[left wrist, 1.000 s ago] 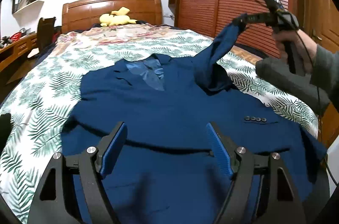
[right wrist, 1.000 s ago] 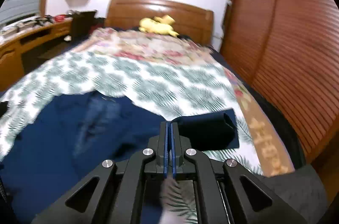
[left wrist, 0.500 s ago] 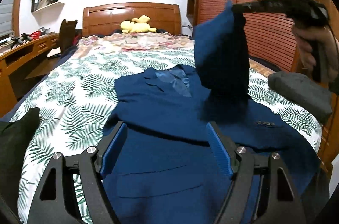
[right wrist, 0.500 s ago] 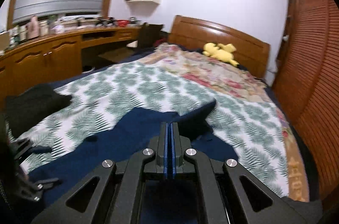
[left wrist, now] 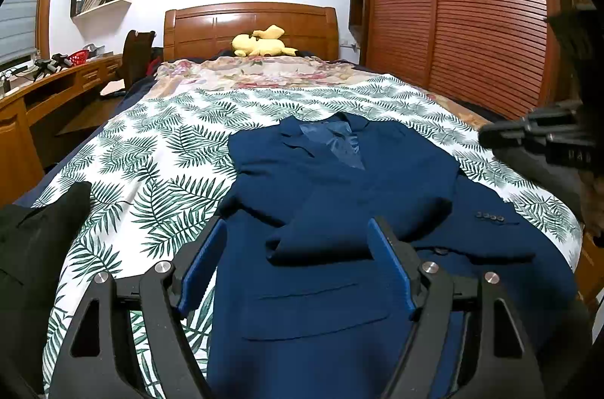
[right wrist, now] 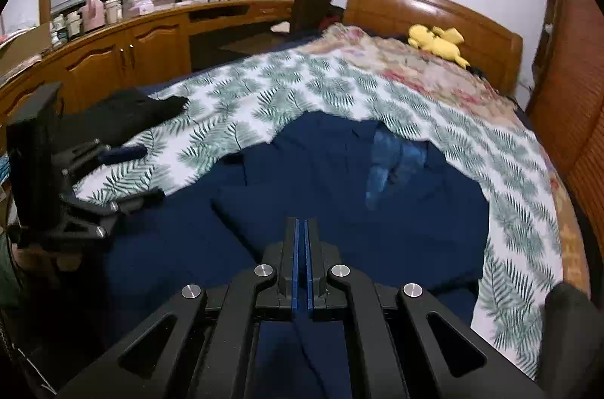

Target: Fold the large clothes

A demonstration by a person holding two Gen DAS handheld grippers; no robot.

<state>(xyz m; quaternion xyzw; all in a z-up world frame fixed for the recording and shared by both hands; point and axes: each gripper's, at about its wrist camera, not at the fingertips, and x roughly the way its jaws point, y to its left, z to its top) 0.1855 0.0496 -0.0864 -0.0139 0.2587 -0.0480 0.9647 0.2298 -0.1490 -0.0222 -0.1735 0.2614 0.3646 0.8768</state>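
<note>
Navy suit jacket (left wrist: 339, 210): lies front up on the leaf-print bedspread (left wrist: 151, 172), directly ahead of and below my left gripper (left wrist: 298, 263), collar at the far end, hem passing under both my tools.

Sleeve, one (left wrist: 339, 229): folded in across the chest; its cuff end sits just beyond my left gripper, between the lines of the two blue pads (left wrist: 200, 267), not touched by them.

Sleeve, other (left wrist: 490, 221): spread outward to the right of my left gripper, four cuff buttons (left wrist: 490, 217) showing, not yet folded in.

Left gripper: jaws stand wide apart, nothing between the pads; it hangs over the lower front of the jacket.

Right gripper (right wrist: 301, 263): pads pressed together with only a slit showing. Navy cloth lies right below and ahead of the tips, but I cannot tell whether any is pinched; nothing visibly hangs from them. From my left tool it appears at the far right edge, off the jacket's side.

Step in hand, my judgement: sleeve folding, first sleeve laid over, second pending.

Next move calls for: opening my right gripper, taking the outspread sleeve near its cuff, and carrying it across the chest so that it lies flat on the first; my left could press the body down so the cloth does not drag.

Also present: black garment (left wrist: 34, 240) left of my left gripper, yellow plush toy (left wrist: 260, 44) at the headboard.
</note>
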